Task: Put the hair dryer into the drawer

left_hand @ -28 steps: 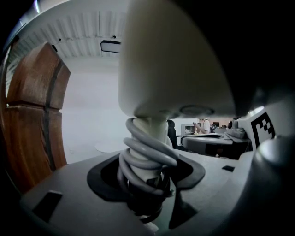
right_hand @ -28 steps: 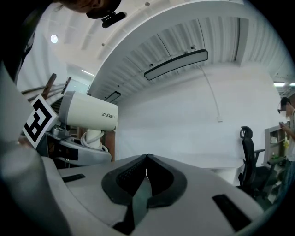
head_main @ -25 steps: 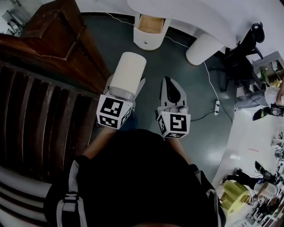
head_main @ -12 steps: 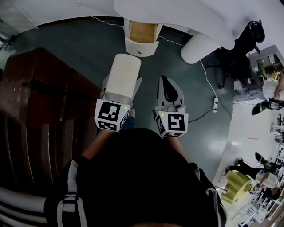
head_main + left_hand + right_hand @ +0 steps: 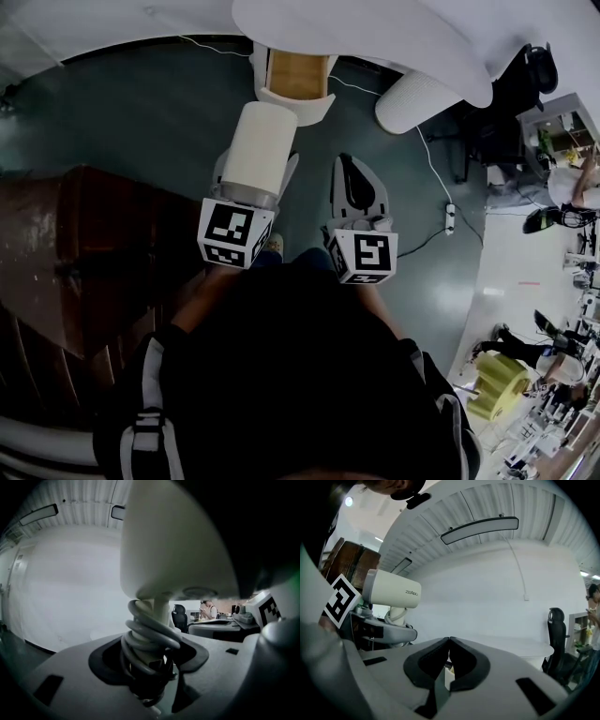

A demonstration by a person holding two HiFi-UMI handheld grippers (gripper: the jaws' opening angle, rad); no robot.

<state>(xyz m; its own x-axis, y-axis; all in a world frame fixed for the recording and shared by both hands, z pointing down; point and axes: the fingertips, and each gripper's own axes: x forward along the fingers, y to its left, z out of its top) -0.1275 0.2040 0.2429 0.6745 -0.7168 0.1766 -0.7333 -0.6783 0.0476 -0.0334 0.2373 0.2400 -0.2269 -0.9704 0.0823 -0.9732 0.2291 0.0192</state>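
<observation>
One hair dryer, cream, held clear of the floor, barrel lying toward drawer, not yet in it. Handle wound with grey cord, pinched in left claw. One right claw, tips pressed together, nothing between, beside the left and apart from it. One drawer, pulled open, wooden inside, just ahead of dryer, under white table. One dark wooden cabinet at left. One black chair far right.
</observation>
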